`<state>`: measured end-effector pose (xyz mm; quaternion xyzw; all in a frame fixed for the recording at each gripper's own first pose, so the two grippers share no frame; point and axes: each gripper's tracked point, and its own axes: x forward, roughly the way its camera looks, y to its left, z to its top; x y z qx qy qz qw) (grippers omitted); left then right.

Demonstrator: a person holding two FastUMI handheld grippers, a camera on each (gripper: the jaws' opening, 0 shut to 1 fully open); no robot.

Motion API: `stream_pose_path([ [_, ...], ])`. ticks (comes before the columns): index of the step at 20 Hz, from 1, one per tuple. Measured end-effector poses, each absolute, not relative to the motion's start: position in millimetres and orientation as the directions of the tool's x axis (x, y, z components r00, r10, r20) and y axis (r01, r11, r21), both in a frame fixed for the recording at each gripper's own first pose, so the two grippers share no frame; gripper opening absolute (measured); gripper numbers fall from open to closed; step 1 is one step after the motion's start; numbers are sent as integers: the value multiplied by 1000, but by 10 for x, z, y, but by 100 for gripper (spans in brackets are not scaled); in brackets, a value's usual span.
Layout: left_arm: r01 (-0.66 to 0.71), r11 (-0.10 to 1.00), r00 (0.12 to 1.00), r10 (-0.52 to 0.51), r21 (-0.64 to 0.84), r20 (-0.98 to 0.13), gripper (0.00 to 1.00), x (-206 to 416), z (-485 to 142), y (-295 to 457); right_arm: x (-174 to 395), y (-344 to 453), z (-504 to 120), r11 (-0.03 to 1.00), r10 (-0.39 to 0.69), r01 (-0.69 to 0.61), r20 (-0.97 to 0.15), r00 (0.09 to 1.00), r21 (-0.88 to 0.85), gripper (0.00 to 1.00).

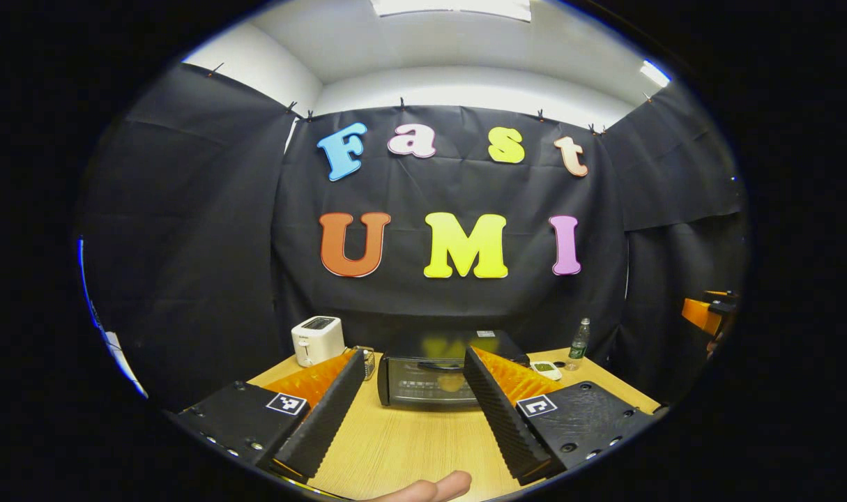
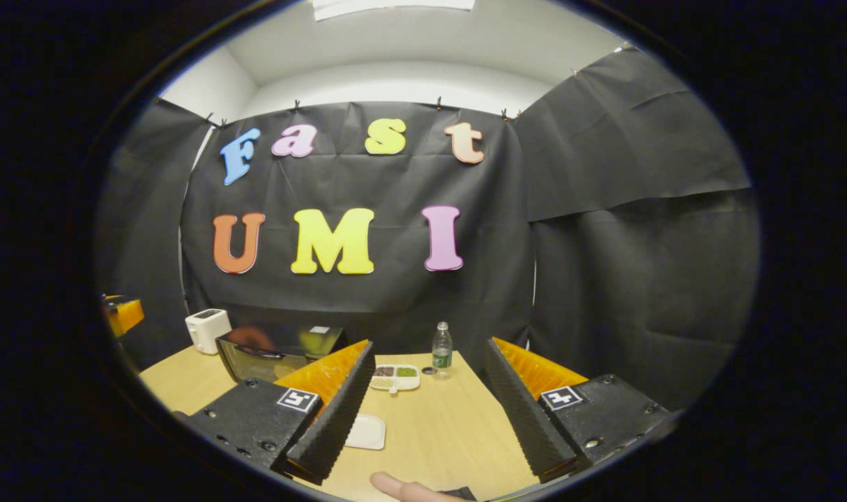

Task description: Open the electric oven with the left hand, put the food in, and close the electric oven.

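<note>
Both grippers held apart above a pale wood-grain table [image 1: 395, 439], nothing between their fingers.

The left gripper [image 1: 415, 401], with ribbed black pads on orange fingers, faces the closed black electric oven [image 1: 437, 369]. Right gripper [image 2: 430, 411] looks toward a divided tray [image 2: 394, 377] of green and brown food beside a green-labelled plastic bottle [image 2: 442, 351]; a boxy white toaster [image 1: 317, 339] stands left of the oven.
</note>
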<state>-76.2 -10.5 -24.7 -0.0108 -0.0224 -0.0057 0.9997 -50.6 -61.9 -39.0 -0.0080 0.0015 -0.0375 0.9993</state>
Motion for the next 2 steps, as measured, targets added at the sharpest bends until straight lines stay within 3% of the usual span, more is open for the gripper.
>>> stream_pose_path([
  [2,11,1000,999,-11,-11,38,94,-767,-218,-136,-497,-630,-383,997,-79,79,-2,997,-15,95],
])
